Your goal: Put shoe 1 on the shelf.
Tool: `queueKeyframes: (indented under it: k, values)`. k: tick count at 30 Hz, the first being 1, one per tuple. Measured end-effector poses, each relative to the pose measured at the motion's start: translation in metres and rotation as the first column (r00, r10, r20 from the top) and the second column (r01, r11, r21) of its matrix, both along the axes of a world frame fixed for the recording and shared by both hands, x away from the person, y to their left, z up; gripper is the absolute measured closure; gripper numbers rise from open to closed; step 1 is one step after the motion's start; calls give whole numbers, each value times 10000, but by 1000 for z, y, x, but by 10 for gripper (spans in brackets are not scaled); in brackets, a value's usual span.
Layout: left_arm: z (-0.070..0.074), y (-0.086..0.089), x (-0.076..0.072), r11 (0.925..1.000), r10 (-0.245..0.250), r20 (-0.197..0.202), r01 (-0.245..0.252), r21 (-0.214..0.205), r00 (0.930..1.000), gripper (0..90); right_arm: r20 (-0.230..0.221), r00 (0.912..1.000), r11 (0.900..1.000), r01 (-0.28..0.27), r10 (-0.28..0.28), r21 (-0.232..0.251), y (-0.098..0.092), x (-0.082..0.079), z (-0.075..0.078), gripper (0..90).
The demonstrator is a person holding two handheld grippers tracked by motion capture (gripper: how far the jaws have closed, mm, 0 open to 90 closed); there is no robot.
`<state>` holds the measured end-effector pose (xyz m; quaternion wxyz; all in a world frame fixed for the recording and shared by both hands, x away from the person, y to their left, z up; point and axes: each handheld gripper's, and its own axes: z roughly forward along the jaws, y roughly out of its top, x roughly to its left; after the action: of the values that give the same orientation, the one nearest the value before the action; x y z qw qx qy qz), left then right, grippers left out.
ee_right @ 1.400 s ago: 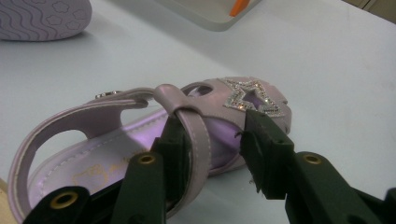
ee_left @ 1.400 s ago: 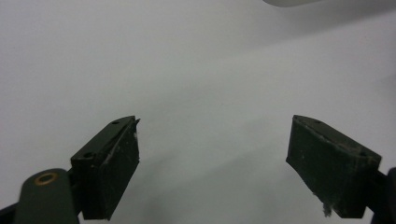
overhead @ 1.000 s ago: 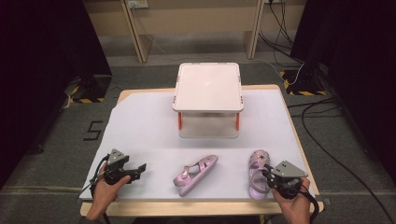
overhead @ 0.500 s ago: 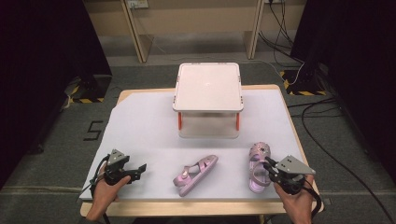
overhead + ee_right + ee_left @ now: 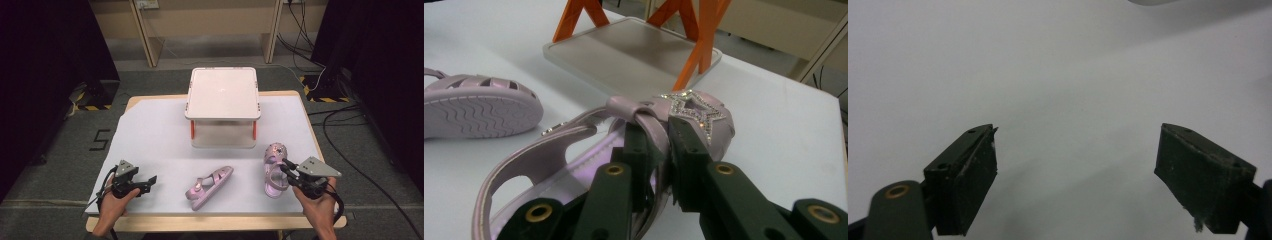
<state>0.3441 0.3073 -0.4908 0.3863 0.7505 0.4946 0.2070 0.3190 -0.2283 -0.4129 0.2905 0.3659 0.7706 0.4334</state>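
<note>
Right hand (image 5: pixel 320 202): comes in from the bottom right of the high view, forearm angled up and slightly left, the grey plate on top of its tool tilted.
Right gripper (image 5: pixel 283 168): pinching the strap of the sandal (image 5: pixel 274 169); in the right gripper view (image 5: pixel 663 150) the jaws are pressed together on the strap just behind the glittery star.
Sandal: near the table's right front, toe towards the stand (image 5: pixel 222 107), heel end at the jaws; whether it is lifted off the sheet I cannot tell.
Left hand (image 5: pixel 114 205): rests at the table's left front corner, wrist low, tool pointing right along the sheet.
Left gripper (image 5: pixel 150 179): spread wide with nothing between; the left gripper view (image 5: pixel 1075 165) has both pads apart over the bare white sheet (image 5: pixel 1058 75).
Second sandal (image 5: pixel 210 186): lies on its side between the two hands, well apart from both tools.
High view adds: the whole layout, with the white-topped stand on orange legs behind the sandals.
Right gripper view adds: the star trim, the second sandal's wavy sole (image 5: pixel 474 112) at left, and the stand's lower tray (image 5: pixel 624 55) beyond.
Left gripper view adds: scuffed pad faces.
</note>
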Motion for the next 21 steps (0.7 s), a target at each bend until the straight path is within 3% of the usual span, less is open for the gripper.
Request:
queueKeyframes:
  k: [21]
  values:
    - [0, 0, 0, 10000, -10, 7, 10, 4, 10000, 163, 387, 9992, 10000, 25, -26, 27, 6, 22, 25, 801]
